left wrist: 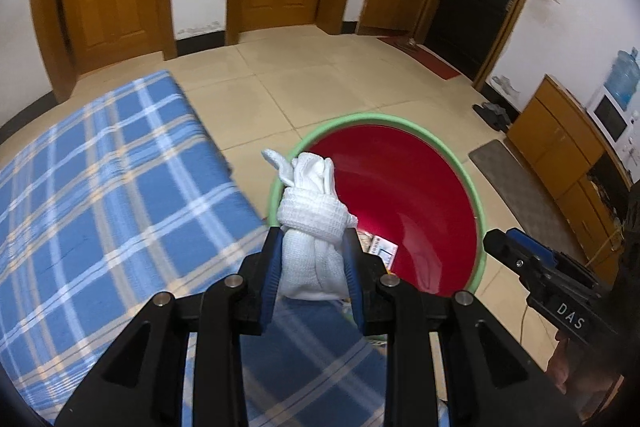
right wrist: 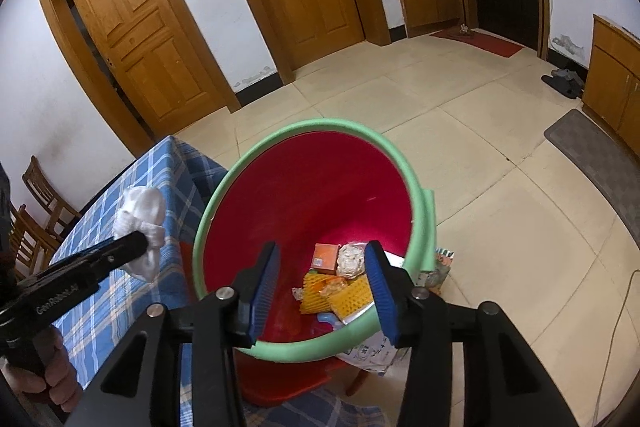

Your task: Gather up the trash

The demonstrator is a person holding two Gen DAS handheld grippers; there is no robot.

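White knitted cloth, a rolled bundle (left wrist: 310, 227), sits clenched in the left claw (left wrist: 312, 259), blue pads pressing both its flanks, its long axis running straight out along the fingers with the knotted end farthest from the claw. Just past that end lies the red bucket (left wrist: 408, 187), green rim (left wrist: 360, 118) and all: from the left wrist view the bundle's tip overlaps the rim's near-left edge, so the mouth is forward and to the right of the load. From the right wrist view the bundle (right wrist: 140, 227) hangs over the checked worktop (right wrist: 116, 291), left of the bucket, not yet above the opening. The right claw (right wrist: 322, 287) is spread wide and carries nothing, poised over the bucket's near rim, wrappers (right wrist: 336, 279) below it. Left hand is the one to deliver, I'd say.
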